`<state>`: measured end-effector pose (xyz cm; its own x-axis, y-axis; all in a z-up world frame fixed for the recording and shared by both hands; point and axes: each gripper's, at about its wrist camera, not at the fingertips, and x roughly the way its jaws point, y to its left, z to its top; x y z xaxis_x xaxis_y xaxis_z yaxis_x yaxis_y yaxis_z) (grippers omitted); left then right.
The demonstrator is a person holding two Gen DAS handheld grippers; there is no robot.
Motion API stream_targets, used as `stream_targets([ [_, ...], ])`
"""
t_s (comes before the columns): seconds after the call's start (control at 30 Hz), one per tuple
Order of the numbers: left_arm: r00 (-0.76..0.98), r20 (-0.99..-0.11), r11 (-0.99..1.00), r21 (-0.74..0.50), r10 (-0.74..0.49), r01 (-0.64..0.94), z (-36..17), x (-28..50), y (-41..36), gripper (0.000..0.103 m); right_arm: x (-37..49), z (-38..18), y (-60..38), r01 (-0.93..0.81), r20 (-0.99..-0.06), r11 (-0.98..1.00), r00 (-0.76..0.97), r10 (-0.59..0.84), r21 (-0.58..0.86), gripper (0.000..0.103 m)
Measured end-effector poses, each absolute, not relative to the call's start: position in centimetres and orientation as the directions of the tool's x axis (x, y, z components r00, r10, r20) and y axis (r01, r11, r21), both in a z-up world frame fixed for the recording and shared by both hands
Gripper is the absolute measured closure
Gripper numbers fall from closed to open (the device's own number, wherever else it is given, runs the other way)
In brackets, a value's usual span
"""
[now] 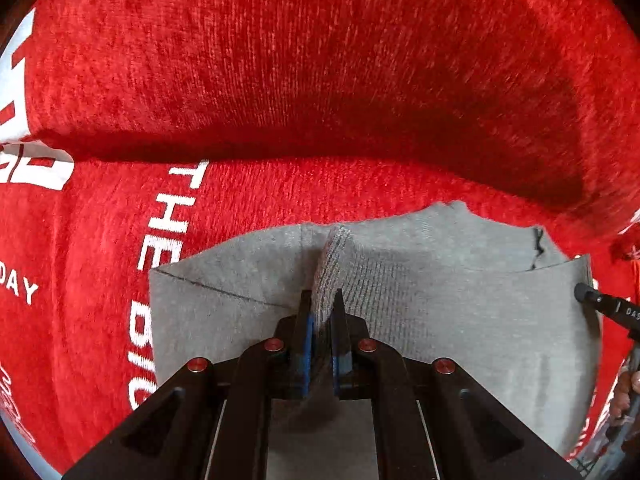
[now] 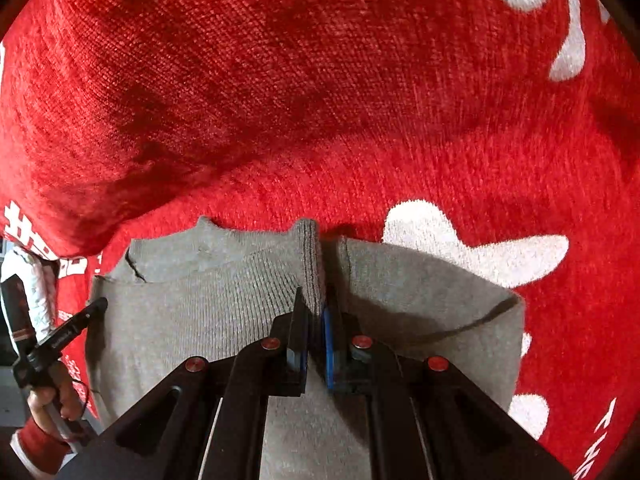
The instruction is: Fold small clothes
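A small grey knit garment (image 1: 440, 320) lies on a red blanket (image 1: 320, 60); it also shows in the right wrist view (image 2: 200, 304). My left gripper (image 1: 322, 300) is shut on a pinched ridge of its ribbed edge. My right gripper (image 2: 316, 300) is shut on another pinched ridge of the same ribbed edge (image 2: 310, 248). The right gripper's tip (image 1: 600, 304) shows at the garment's right side in the left wrist view. The left gripper (image 2: 72, 332) shows at the garment's left side in the right wrist view, with the person's hand below it.
The red blanket (image 2: 360, 100) with white lettering (image 1: 168, 216) and white shapes (image 2: 472, 244) covers the whole surface. It rises in a thick fold (image 1: 360, 152) just beyond the garment. The blanket's edge shows at the lower left (image 1: 16, 428).
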<state>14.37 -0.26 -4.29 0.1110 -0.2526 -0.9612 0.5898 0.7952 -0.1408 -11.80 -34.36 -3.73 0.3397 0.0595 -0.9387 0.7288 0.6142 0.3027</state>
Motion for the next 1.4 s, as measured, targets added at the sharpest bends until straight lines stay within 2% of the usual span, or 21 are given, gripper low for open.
stream_targets([
  [0.07,0.126,-0.963,0.798,-0.122,-0.240,0.591,-4.4,14.5,-0.4,0.094,-11.5,-3.2,-34.3,0.737,-0.950,0.627,0.311,0.019,0.253,0.097],
  [0.1,0.128,-0.964,0.803,-0.116,-0.233,0.585,-4.5,14.7,-0.3,0.086,-11.4,-3.0,-34.3,0.743,-0.955,0.628,0.295,0.000,0.230,0.097],
  [0.13,0.146,-0.967,0.815,-0.092,-0.211,0.572,-4.4,15.0,-0.2,0.076,-11.3,-2.8,-34.3,0.751,-0.961,0.629,0.275,-0.025,0.199,0.095],
  [0.2,0.214,-0.965,0.846,-0.014,-0.150,0.533,-4.2,15.6,0.2,0.037,-11.3,-2.3,-34.5,0.770,-0.970,0.624,0.231,-0.079,0.132,0.078],
  [0.23,0.240,-0.961,0.859,0.007,-0.135,0.513,-4.0,16.1,0.7,0.035,-11.6,-2.2,-34.6,0.785,-0.972,0.611,0.210,-0.102,0.105,0.064],
  [0.27,0.237,-0.962,0.864,0.000,-0.138,0.504,-3.9,16.4,1.1,0.035,-12.0,-2.0,-34.8,0.798,-0.973,0.594,0.205,-0.106,0.103,0.061],
  [0.4,0.230,-0.965,0.864,0.006,-0.126,0.503,-3.1,16.9,3.0,0.035,-14.4,-0.7,-34.5,0.831,-0.971,0.539,0.221,-0.091,0.139,0.059],
  [0.5,0.222,-0.966,0.859,0.002,-0.131,0.513,-2.0,16.5,4.9,0.035,-17.0,0.8,-32.9,0.831,-0.959,0.511,0.281,-0.045,0.219,0.056],
  [0.57,0.172,-0.972,0.857,-0.049,-0.159,0.514,-1.4,15.9,6.7,0.035,-19.5,1.6,-30.8,0.830,-0.945,0.474,0.327,0.012,0.294,0.050],
  [0.63,0.107,-0.976,0.857,-0.109,-0.188,0.504,-1.2,14.6,9.2,0.035,-22.2,1.7,-28.6,0.833,-0.931,0.428,0.359,0.066,0.351,0.050],
  [0.83,-0.017,-0.981,0.894,-0.184,-0.194,0.408,-2.1,10.6,13.7,0.035,-31.6,0.3,-23.1,0.856,-0.859,0.131,0.471,0.201,0.500,0.049],
  [1.1,-0.075,-0.977,0.912,-0.213,-0.200,0.350,-4.0,6.6,16.4,0.035,-34.9,-3.6,-21.7,0.821,-0.814,-0.144,0.569,0.115,0.553,0.049],
  [1.13,-0.064,-0.978,0.910,-0.210,-0.200,0.357,-3.9,6.4,16.4,0.035,-34.9,-3.7,-21.9,0.814,-0.810,-0.158,0.577,0.107,0.560,0.056],
  [1.2,-0.057,-0.979,0.910,-0.204,-0.196,0.362,-4.0,6.1,16.2,0.036,-33.9,-3.4,-22.4,0.829,-0.822,-0.118,0.559,0.112,0.547,0.093],
  [1.23,-0.052,-0.979,0.910,-0.203,-0.198,0.360,-4.0,6.0,16.2,0.039,-33.3,-2.8,-22.5,0.845,-0.837,-0.071,0.535,0.113,0.530,0.093],
  [1.3,-0.068,-0.972,0.902,-0.233,-0.224,0.364,-3.8,5.9,16.0,0.074,-31.9,-1.3,-22.7,0.868,-0.867,0.052,0.487,0.109,0.494,0.093],
  [1.4,-0.058,-0.972,0.885,-0.233,-0.229,0.403,-2.9,5.7,15.3,0.092,-30.9,-1.1,-22.8,0.891,-0.904,0.156,0.415,0.101,0.426,0.093],
])
